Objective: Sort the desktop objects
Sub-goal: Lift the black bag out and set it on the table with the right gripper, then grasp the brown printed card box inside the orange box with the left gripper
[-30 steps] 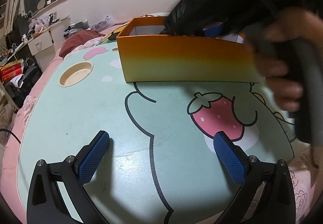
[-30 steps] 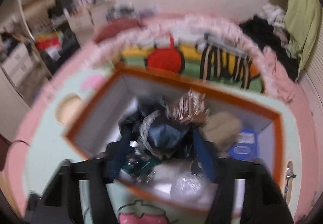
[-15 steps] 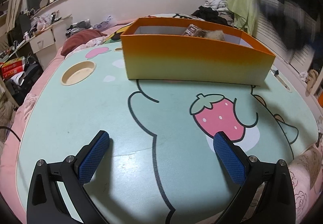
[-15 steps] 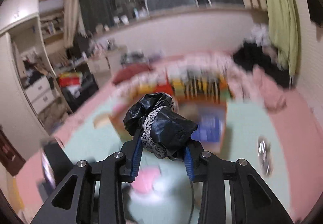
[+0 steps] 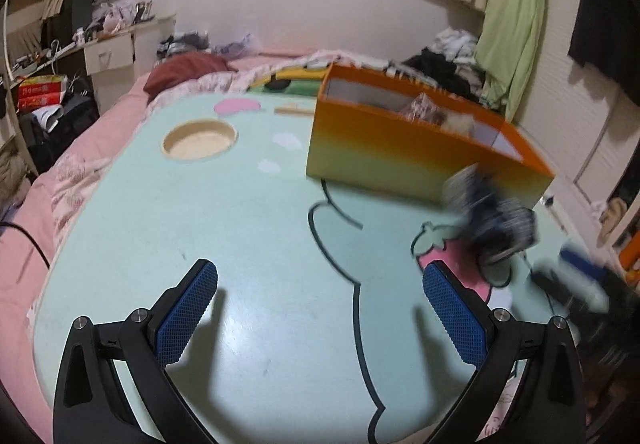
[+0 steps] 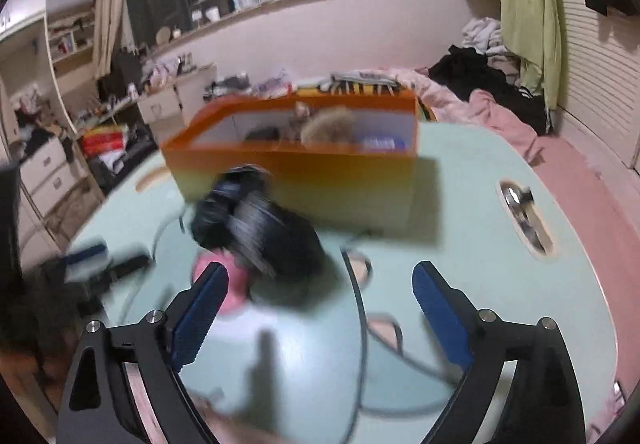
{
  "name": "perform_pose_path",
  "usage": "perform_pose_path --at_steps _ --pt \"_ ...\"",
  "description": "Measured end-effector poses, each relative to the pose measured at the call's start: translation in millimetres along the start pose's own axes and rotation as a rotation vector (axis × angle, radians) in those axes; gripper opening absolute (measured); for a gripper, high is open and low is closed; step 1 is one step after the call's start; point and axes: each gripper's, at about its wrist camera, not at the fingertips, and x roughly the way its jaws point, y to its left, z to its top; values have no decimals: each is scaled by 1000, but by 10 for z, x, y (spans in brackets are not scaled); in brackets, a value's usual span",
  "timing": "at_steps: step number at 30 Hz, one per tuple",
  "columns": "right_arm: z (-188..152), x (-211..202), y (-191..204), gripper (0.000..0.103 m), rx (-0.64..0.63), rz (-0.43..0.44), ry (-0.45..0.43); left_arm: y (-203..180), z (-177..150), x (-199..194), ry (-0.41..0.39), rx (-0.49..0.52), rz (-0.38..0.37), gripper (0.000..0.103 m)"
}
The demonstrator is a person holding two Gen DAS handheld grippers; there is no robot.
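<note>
1. Now my right gripper (image 6: 320, 308) stands with its jaws wide apart; they have just been opening, and nothing is pressed between the blue pads (image 6: 198, 314).
2. Just ahead of those pads sits the black lace-trimmed scrunchie (image 6: 260, 232), blurred, over the mint-green table top (image 6: 480, 244) near the printed pink strawberry (image 5: 452, 264).
3. From my left wrist view the same scrunchie (image 5: 496, 219) shows as a dark smear in front of the orange box's near right corner; whether it rests on the table or is in the air I cannot tell.
4. My left gripper (image 5: 320, 308) is spread open too, with only bare table between its blue pads (image 5: 188, 308).
5. Behind the scrunchie stands the orange box (image 6: 304, 179), upright on the table, its front fading from orange to pale yellow.
6. Inside the box I can make out a tan fluffy thing (image 6: 328, 125) and a blue packet (image 6: 382, 143) toward its right end.
7. A round recessed cup holder (image 5: 199, 139) lies on the table left of the box, well apart from it.
8. Pink bedding (image 5: 64, 179) borders the table on the left.
</note>
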Motion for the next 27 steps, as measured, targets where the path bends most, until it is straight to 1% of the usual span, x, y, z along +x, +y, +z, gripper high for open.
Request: perform_pose_path --at_steps 1,2,3,5,8,10,11,12,13,14,15,17,19,21,23,24,26,27 --pt "-36 41 63 96 -45 -38 20 -5 27 -30 -20 11 -5 102" --pt "-42 49 91 96 -68 -51 26 -20 53 -64 -40 24 -10 102" --pt "-39 53 97 97 -71 -41 31 -36 98 -108 -61 38 -14 103" --pt "-21 60 86 97 -65 -49 37 -61 231 -176 -84 42 -35 102" --pt "-37 46 86 97 -65 -50 33 -123 574 -216 -83 23 -111 102" --pt "-50 47 87 97 -65 -49 33 -236 861 -164 -56 29 -152 96" --pt "-50 46 92 97 -65 -49 33 -345 1057 -74 -18 47 -176 84" --pt "-46 47 86 97 -64 -49 33 -428 1192 35 25 58 -193 75" --pt "-46 47 79 97 -64 -49 33 -502 1313 156 67 63 -200 73" --pt "-50 46 77 97 -64 -48 33 -601 1461 351 117 61 -186 72" --pt "-54 45 83 97 -64 -48 33 -665 1517 474 142 62 -173 72" --pt "-48 48 89 97 -64 -47 34 -820 1633 801 207 84 -124 71" --pt "-30 61 83 97 -64 -44 35 -893 1668 1139 285 76 -89 70" --pt "-11 84 69 97 -66 -40 36 -925 1625 1430 377 39 -100 50" --pt "-12 83 73 97 -66 -36 35 -943 1603 1560 416 -5 -149 50" --pt "-9 82 71 97 -67 -35 35 -966 1593 1592 415 -13 -152 50" --pt "-8 92 71 97 -67 -35 35 -1020 1582 1634 404 0 -127 51" --pt "-9 92 72 97 -66 -34 35 -1047 1566 1676 412 24 -99 52"
